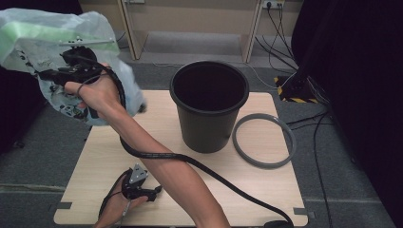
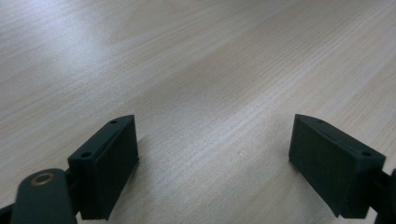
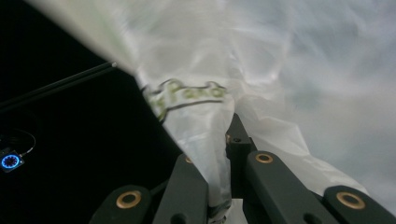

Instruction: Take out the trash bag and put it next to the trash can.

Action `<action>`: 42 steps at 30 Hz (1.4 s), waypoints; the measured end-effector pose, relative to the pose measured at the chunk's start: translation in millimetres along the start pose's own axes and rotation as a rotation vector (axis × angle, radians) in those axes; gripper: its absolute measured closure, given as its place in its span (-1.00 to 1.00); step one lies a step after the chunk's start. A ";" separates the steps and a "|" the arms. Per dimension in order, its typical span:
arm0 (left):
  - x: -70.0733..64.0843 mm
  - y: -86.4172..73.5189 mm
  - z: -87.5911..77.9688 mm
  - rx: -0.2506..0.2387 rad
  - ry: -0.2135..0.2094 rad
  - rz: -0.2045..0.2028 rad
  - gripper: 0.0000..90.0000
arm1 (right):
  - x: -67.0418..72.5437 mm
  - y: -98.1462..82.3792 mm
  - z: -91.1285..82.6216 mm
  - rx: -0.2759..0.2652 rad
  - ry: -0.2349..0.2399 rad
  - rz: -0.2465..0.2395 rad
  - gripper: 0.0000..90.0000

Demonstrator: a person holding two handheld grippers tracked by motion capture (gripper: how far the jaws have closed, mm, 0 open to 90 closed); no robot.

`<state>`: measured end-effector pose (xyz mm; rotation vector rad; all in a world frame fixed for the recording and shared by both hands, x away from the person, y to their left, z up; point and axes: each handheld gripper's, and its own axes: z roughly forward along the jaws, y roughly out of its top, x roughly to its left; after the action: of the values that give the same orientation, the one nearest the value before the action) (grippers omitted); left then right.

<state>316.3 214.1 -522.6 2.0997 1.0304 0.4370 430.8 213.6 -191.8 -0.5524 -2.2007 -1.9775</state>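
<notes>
A thin white plastic bag [image 1: 40, 35] with green print is held in the air off the table's far left corner. My right gripper [image 1: 46, 75], on the arm that crosses from the bottom middle, is shut on a bunched fold of it. In the right gripper view the bag [image 3: 289, 70] billows above the jaws and my right gripper [image 3: 219, 144] pinches its gathered neck. My left gripper [image 1: 156, 192] rests low at the table's near left, open. In its own view my left gripper [image 2: 215, 158] has wide-apart jaws with bare wood between them.
A black bucket [image 1: 209, 104] stands upright and open at the middle of the wooden table [image 1: 266, 190]. A grey ring [image 1: 264, 140] lies flat just right of it. The right gripper's black cable [image 1: 214, 176] trails across the table's front. Dark curtains and floor cables lie beyond.
</notes>
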 end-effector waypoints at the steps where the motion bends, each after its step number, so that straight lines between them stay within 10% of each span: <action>1: 0.0 -0.1 -0.1 0.001 0.000 0.001 -0.67 | -0.8 -0.5 -0.3 0.002 -0.006 -0.004 1.00; 18: 0.1 -0.4 -0.8 0.004 -0.003 0.004 -0.67 | -45.3 -32.4 -12.2 0.012 -0.075 0.084 1.00; 32: -0.4 -0.7 -0.4 0.001 -0.001 -0.004 -0.67 | -80.3 -35.9 -47.2 0.012 -0.289 0.006 1.00; 42: -0.5 -0.8 -0.3 -0.001 0.003 -0.002 -0.67 | -107.1 -94.0 -65.6 0.149 -0.422 -0.070 1.00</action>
<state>315.4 214.2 -523.0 2.0973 1.0341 0.4400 487.2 123.0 -306.8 -0.9567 -2.6140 -1.8406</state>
